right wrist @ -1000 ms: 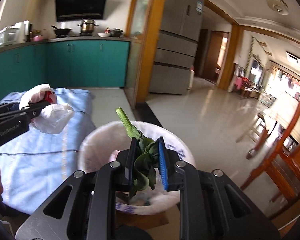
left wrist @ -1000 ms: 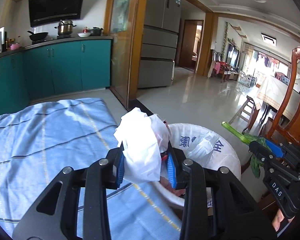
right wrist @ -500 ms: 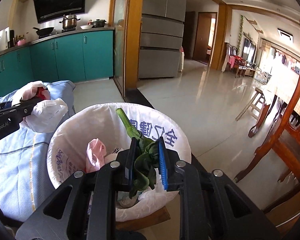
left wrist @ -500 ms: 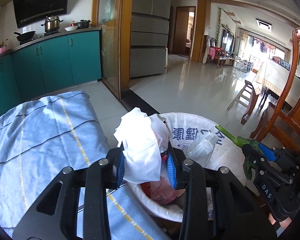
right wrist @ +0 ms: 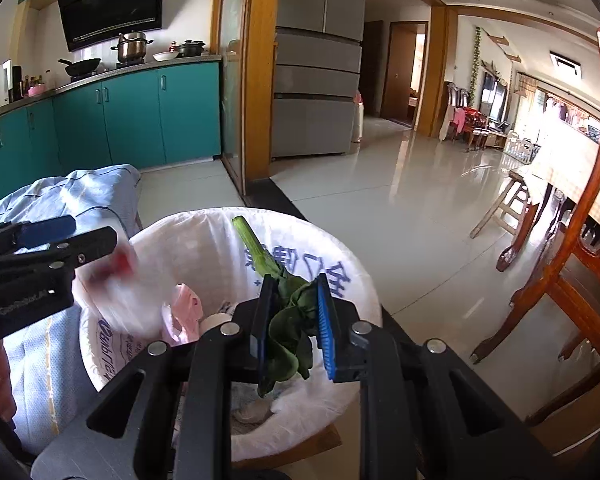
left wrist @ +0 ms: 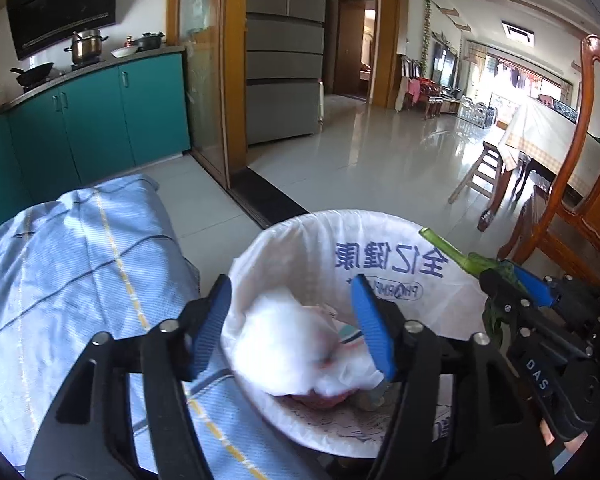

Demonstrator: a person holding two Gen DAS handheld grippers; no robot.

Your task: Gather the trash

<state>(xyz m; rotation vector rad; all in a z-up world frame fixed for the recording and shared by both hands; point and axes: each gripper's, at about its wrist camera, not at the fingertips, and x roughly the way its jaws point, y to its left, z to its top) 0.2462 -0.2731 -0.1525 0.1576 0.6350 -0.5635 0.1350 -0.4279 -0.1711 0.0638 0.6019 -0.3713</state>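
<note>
Trash bin point(left wrist: 380, 264), lined with a white bag bearing blue print, fills the lower middle of the left wrist view. Above its near rim the left tool point(left wrist: 292, 320) has its blue pads spread wide apart, and a blurred white plastic wad point(left wrist: 300, 352) sits between and below them, over the bin's opening, free of both pads. At the bin's right rim the right tool point(left wrist: 516, 284) grips a green vegetable stalk point(left wrist: 452, 252). The blue striped tablecloth point(left wrist: 80, 272) covers the table touching the bin's left side.

In the right wrist view, the right tool point(right wrist: 292, 320) is clamped on the green vegetable stalk point(right wrist: 288, 320), held above the bin point(right wrist: 340, 280), its stem pointing up over the far wall. At the bin's left rim the left tool point(right wrist: 72, 240) hovers, the white wad point(right wrist: 128, 300) blurred just below it, inside the bin's mouth.
</note>
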